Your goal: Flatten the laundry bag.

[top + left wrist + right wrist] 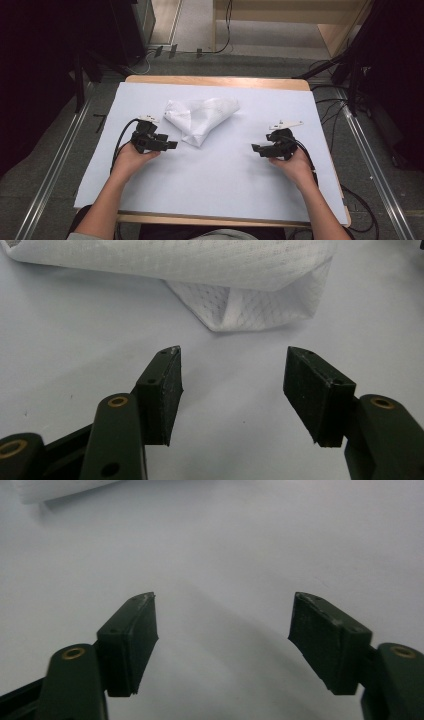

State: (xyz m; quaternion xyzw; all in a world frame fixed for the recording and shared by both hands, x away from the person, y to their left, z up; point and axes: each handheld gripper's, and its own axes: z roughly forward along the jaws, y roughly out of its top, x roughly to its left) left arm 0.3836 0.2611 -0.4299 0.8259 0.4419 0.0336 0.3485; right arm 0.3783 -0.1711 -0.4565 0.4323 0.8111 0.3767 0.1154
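Both grippers idle beside cloth.
Left gripper (170,145) and right gripper (256,148) jaws spread, empty; cloth (201,118) lies between, untouched.

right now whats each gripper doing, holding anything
left gripper: open, holding nothing, just short of the white mesh bag
right gripper: open, holding nothing, over bare table
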